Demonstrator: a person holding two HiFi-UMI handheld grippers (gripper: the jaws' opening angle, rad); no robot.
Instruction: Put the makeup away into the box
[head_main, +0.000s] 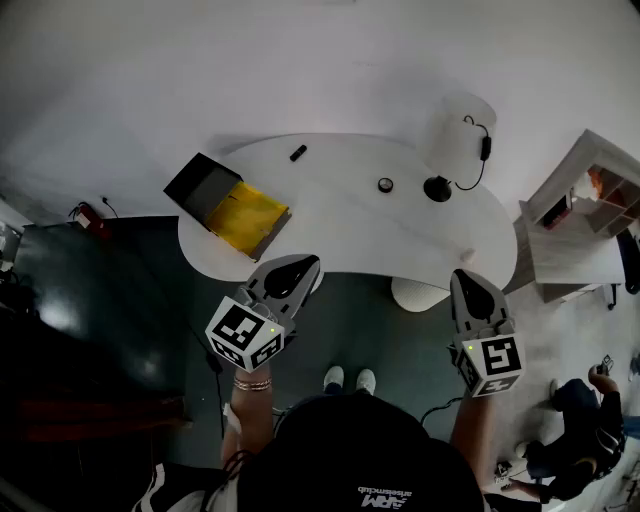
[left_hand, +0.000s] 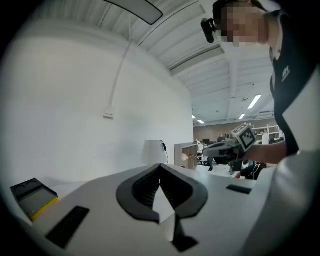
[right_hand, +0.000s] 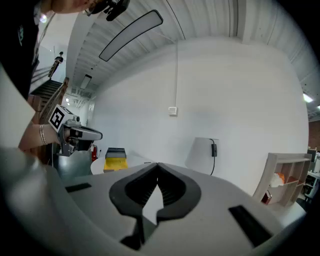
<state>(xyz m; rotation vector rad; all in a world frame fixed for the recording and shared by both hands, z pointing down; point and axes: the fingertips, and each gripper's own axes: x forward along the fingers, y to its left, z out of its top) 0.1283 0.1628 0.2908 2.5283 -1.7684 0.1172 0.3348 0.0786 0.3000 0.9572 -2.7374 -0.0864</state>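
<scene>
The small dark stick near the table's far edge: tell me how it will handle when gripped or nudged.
The small dark stick is slim and lies flat on the white table, so it is probably light, and likely stiff. If it is round, it may roll when pushed, but its section is too small to tell.

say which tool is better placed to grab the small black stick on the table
Probably the left tool: the black stick lies straight ahead of it, and the box is on its side.
</scene>
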